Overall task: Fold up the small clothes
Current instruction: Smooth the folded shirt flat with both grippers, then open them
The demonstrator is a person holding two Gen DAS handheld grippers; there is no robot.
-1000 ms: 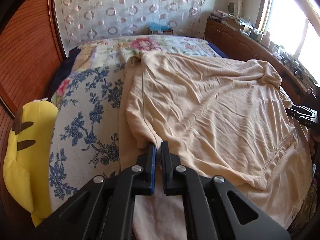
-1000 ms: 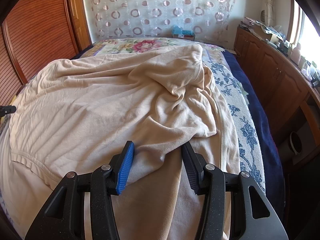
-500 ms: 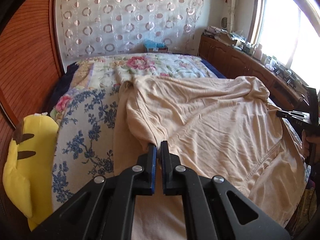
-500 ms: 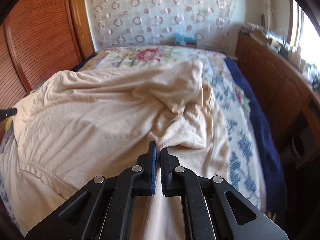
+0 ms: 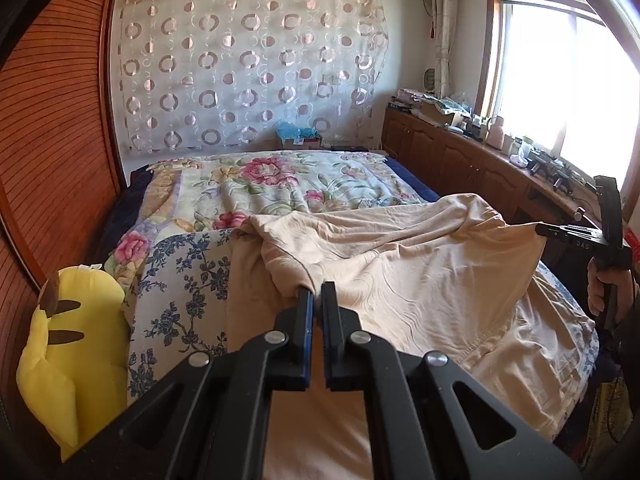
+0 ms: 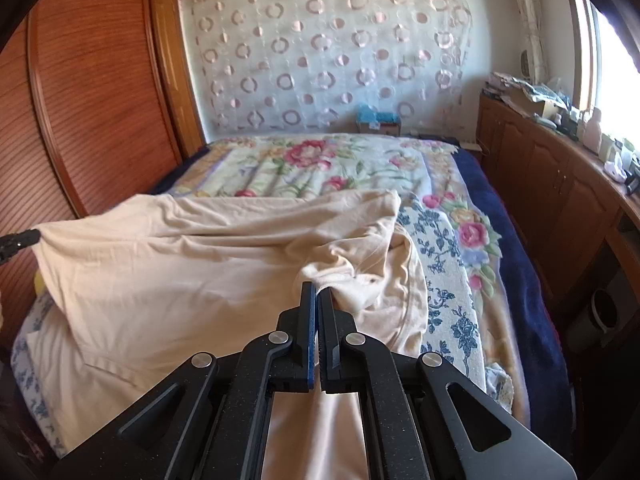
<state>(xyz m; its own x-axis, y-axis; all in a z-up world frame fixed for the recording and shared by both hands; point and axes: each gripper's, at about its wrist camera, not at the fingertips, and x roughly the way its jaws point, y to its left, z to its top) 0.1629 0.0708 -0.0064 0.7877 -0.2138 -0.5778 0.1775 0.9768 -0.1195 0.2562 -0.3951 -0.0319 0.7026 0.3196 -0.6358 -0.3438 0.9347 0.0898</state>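
A large peach-coloured garment (image 5: 420, 272) (image 6: 180, 264) lies spread over the bed, its near edge lifted off the covers. My left gripper (image 5: 316, 292) is shut on a bunched corner of it, at the garment's left side. My right gripper (image 6: 317, 290) is shut on the opposite bunched corner. The cloth hangs taut between the two. In the left wrist view the right gripper (image 5: 540, 227) shows at the far right, held by a hand (image 5: 608, 288). The left gripper's tip (image 6: 24, 238) pokes in at the left edge of the right wrist view.
The bed carries a blue-flowered cover (image 5: 180, 280) and a pink-flowered quilt (image 5: 280, 176). A yellow plush toy (image 5: 72, 344) lies at the bed's left edge by the wooden wardrobe (image 6: 88, 100). A cluttered wooden cabinet (image 6: 560, 168) runs under the window on the right.
The right gripper closed on the garment's corner. Both grippers rose, lifting the near edge of the cloth off the bed and drawing it taut.
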